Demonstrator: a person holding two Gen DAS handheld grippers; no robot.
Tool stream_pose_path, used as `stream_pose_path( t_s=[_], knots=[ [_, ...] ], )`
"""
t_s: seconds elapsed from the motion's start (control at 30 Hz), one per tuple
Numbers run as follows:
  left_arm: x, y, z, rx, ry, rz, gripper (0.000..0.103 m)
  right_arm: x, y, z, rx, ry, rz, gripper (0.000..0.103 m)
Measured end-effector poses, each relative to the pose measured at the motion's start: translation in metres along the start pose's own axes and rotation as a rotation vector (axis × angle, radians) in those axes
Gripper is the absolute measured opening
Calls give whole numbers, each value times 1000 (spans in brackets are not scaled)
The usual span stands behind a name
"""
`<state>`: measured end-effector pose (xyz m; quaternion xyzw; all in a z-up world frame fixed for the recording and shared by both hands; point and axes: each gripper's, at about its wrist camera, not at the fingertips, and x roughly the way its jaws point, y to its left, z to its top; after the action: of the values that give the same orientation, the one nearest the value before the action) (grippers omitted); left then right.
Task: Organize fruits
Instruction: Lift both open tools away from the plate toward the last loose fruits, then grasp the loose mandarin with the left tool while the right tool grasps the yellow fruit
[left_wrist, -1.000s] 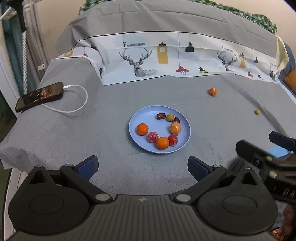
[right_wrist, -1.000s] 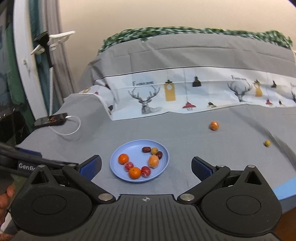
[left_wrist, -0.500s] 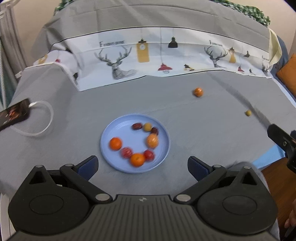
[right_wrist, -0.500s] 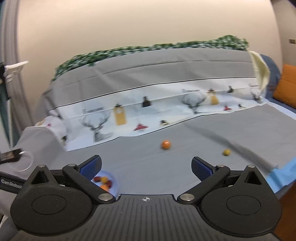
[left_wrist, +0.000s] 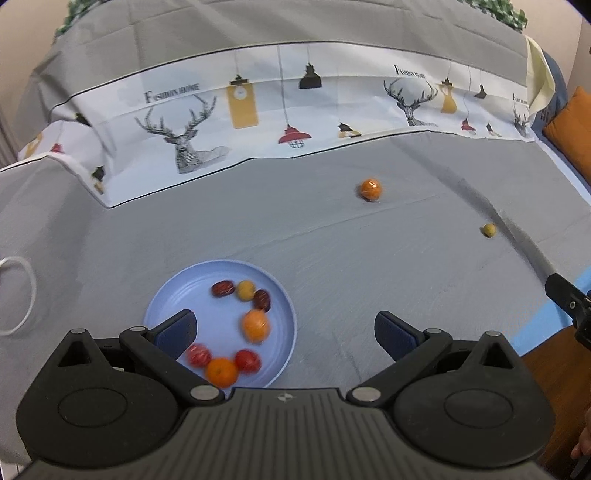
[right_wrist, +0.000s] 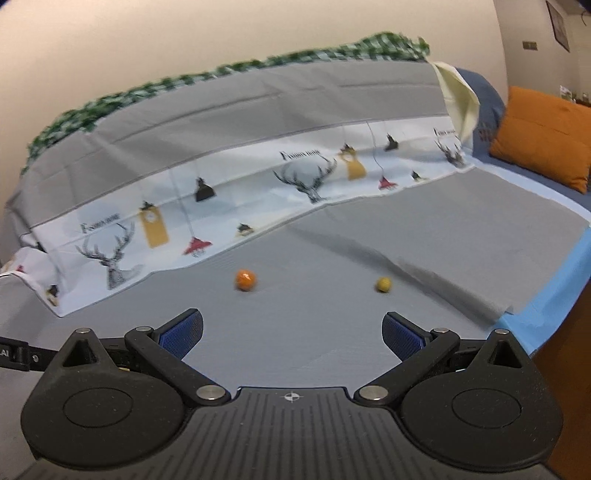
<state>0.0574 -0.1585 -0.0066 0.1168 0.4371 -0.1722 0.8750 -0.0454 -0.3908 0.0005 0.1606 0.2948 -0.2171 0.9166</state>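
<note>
A light blue plate (left_wrist: 173, 284) lies on the grey bedspread and holds several small fruits: oranges, red ones, dark dates and a yellow one. A loose orange fruit (left_wrist: 370, 189) (right_wrist: 245, 280) and a small yellow fruit (left_wrist: 489, 230) (right_wrist: 383, 284) lie apart on the cloth to the right. My left gripper (left_wrist: 284, 330) is open and empty, just above the plate's right side. My right gripper (right_wrist: 291, 334) is open and empty, low over the cloth, short of both loose fruits.
A white deer-print cloth (left_wrist: 258, 122) covers the raised back. A white cable loop (left_wrist: 22, 291) lies at the left. The bed's front right edge with a blue sheet (right_wrist: 546, 295) drops off. An orange cushion (right_wrist: 543, 140) sits far right.
Both grippers have swung to the right. The phone has left the left view and the plate has left the right view. The loose fruits look nearer. Both grippers stayed open.
</note>
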Motion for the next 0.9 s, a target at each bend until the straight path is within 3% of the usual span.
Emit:
stream_pose_path(
  t_s=[0.2, 0.4, 0.7, 0.9],
  knots=[
    [46, -29, 37, 27, 19, -24, 103, 52, -27, 11, 36, 16, -87, 102],
    [115, -68, 81, 45, 5, -36, 103, 130, -53, 17, 79, 83, -156, 102],
    [222, -104, 112, 55, -7, -67, 103, 238, -83, 22, 101, 111, -279, 102],
    [292, -112, 136, -1, 62, -58, 103, 297, -99, 20, 114, 132, -331, 102]
  ],
)
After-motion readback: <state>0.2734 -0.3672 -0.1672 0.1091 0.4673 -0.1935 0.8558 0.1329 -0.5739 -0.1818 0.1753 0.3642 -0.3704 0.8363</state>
